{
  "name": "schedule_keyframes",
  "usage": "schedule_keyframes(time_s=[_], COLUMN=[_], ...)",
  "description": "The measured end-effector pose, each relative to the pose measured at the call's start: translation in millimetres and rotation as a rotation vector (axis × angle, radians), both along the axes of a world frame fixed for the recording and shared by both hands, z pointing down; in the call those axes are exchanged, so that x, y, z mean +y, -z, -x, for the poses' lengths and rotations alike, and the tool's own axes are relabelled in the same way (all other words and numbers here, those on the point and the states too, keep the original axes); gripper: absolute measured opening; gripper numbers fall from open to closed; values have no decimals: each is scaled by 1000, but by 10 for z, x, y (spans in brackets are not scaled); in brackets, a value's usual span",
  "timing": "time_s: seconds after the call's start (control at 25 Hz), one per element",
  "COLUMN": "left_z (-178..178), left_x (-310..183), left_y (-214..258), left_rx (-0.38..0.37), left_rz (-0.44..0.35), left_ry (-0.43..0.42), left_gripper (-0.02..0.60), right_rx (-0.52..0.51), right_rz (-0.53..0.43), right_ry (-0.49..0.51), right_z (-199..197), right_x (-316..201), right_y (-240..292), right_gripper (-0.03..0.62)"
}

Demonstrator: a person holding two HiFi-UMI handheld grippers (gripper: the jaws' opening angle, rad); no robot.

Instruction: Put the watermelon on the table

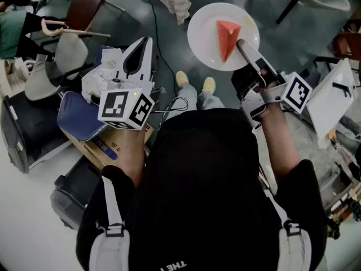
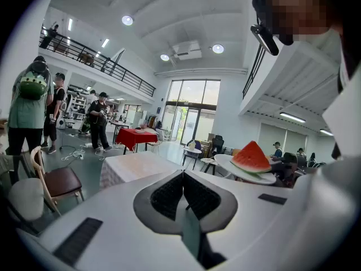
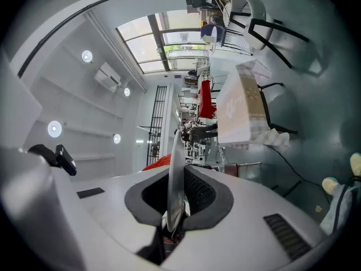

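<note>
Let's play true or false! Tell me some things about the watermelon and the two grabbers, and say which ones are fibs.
1. The watermelon slice lies on a plate. True.
2. The right gripper has its jaws closed on the plate's rim. True.
3. The left gripper holds a fork. False: its jaws are together with nothing between them.
4. The plate rests on a table. False: the right gripper holds it up in the air.
5. Two slices are on the plate. False: only one.
</note>
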State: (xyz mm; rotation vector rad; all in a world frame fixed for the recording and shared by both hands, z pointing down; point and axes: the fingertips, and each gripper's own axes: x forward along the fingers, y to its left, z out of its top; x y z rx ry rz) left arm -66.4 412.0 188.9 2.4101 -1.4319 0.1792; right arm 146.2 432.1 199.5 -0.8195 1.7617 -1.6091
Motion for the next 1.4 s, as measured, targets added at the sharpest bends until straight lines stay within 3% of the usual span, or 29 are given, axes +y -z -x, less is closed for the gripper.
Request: schedule_keyframes(time_s=[1.0, 1.2, 1.28, 1.4], left_z=[353, 362, 346, 308], left_x=[-176, -178, -175, -168], left_y=[73, 120, 119, 45], left_rx=[21, 45, 7, -112], left_rz=[-5, -5, -4, 7], left_ry=[-70, -136, -179, -249], left_gripper=[14, 12, 11, 11], right_rx=[-41, -35, -31, -26], right_rz=[21, 13, 13, 14], right_ry=[-43, -40, -41, -43], right_z=[486, 598, 639, 696], right_x=[-301, -361, -393, -427], right_y=[94, 90, 94, 102], right_gripper=[34, 34, 34, 34])
